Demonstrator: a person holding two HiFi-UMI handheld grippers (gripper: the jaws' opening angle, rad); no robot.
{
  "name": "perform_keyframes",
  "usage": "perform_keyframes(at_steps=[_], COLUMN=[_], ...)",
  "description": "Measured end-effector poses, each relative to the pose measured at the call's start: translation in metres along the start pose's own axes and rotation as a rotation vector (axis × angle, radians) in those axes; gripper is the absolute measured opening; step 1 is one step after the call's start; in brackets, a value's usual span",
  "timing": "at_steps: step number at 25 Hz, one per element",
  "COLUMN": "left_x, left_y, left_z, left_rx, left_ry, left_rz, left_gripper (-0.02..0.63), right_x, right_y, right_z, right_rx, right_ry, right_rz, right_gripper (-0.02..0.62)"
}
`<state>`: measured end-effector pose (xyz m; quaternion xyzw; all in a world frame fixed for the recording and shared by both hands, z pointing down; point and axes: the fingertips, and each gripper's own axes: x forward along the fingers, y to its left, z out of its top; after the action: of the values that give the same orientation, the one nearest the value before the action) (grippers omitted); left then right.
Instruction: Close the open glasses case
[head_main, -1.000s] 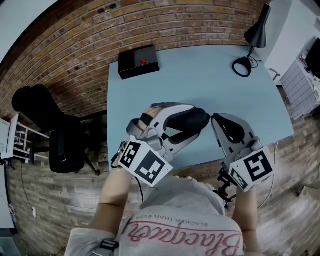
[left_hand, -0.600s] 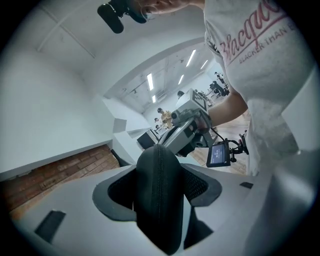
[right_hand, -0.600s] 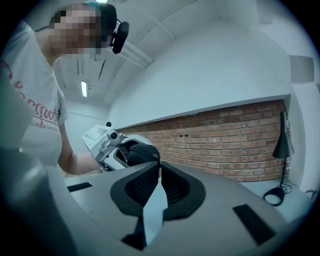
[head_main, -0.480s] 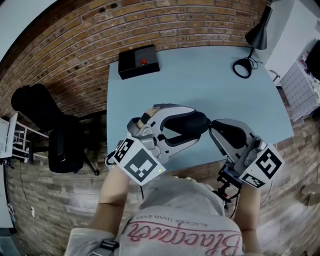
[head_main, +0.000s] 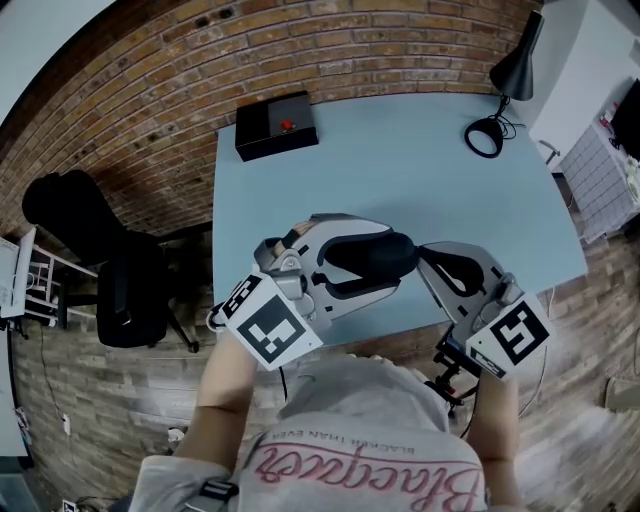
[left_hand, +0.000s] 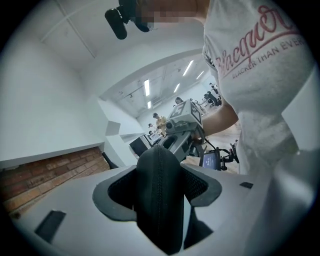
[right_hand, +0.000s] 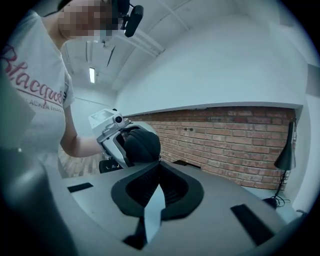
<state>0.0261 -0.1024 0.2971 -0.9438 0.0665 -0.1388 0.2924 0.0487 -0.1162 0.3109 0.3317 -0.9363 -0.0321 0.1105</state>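
Over table (head_main: 420, 150), left hand-held gripper (head_main: 390, 256) clamps glasses case (left_hand: 160, 200); right hand-held gripper (head_main: 426, 252) just closed, empty, beside.

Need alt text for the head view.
Left gripper holds a black case over the near edge of the blue table; the right gripper, fingers just closed with nothing seen between them, meets the case's right end. A black box and a lamp sit at the far edge.

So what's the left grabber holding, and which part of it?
The black glasses case, squeezed across its body between the left gripper's jaws.
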Motion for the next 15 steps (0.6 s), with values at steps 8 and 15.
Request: perform_keyframes(at_steps=[8, 15], left_x=[-0.011, 0.002], left_y=[0.024, 0.048], left_z=[0.040, -0.001], left_rx=[-0.222, -0.206], left_ry=[-0.265, -0.066], left_rz=[0.052, 0.214], left_gripper=[0.268, 0.268], right_x=[0.041, 0.032], right_y=[0.004, -0.025], right_z=[-0.051, -0.037], right_rx=[-0.089, 0.035], right_ry=[0.221, 0.089], right_rz=[-0.068, -0.177], right_gripper=[0.017, 0.017])
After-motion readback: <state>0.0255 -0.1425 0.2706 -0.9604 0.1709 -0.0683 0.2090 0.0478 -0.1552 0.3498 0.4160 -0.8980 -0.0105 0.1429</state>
